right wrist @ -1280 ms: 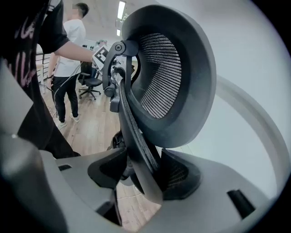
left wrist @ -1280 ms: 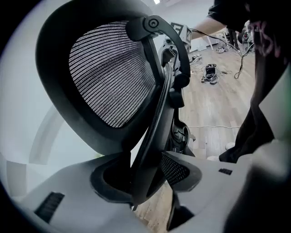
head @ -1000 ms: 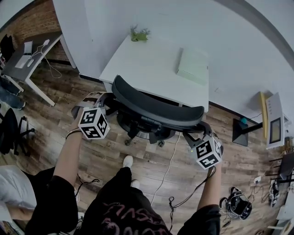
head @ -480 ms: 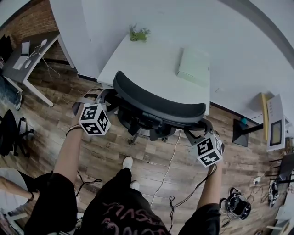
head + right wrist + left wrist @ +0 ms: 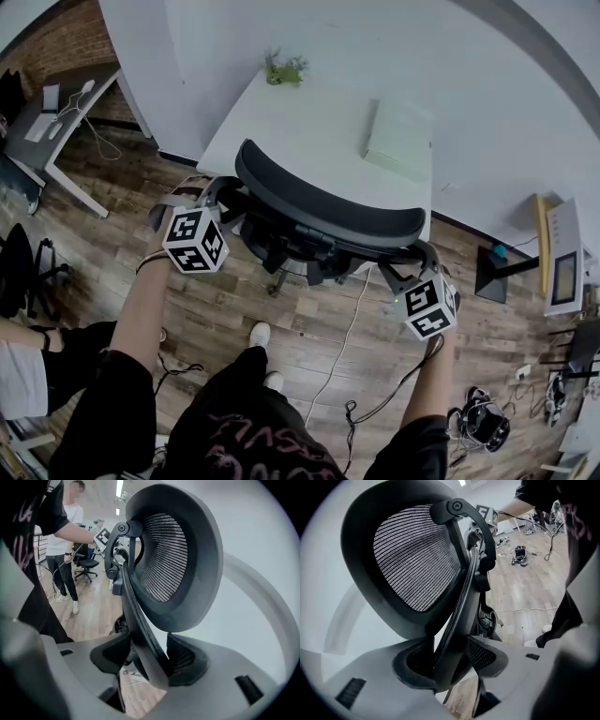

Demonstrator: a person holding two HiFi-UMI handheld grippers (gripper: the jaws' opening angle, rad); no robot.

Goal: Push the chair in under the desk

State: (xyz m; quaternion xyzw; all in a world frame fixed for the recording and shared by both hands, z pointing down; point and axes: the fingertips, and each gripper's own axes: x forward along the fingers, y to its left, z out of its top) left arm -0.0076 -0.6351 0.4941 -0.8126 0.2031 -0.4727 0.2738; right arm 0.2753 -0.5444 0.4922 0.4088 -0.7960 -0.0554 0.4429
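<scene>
A black mesh office chair [image 5: 328, 204] stands at the near edge of the white desk [image 5: 309, 122], its seat partly under the desktop. My left gripper [image 5: 217, 195] is shut on the left edge of the chair's backrest, and my right gripper [image 5: 401, 267] is shut on its right edge. In the left gripper view the backrest frame [image 5: 457, 616] runs between the closed left gripper [image 5: 450, 660], with the mesh [image 5: 412, 559] above. The right gripper view shows the same on the other side: the right gripper [image 5: 147, 660] clamps the frame [image 5: 140, 620] below the mesh [image 5: 164, 555].
A flat pale box [image 5: 398, 136] and a small plant [image 5: 284, 68] sit on the desk. A cable [image 5: 342, 347] trails over the wood floor by my shoe [image 5: 260, 333]. Another desk [image 5: 56, 112] stands at the far left, a seated person [image 5: 37, 361] at the near left, and equipment [image 5: 562, 253] at the right.
The chair and both grippers have shifted a little forward, toward the desk. The person at the lower left has moved.
</scene>
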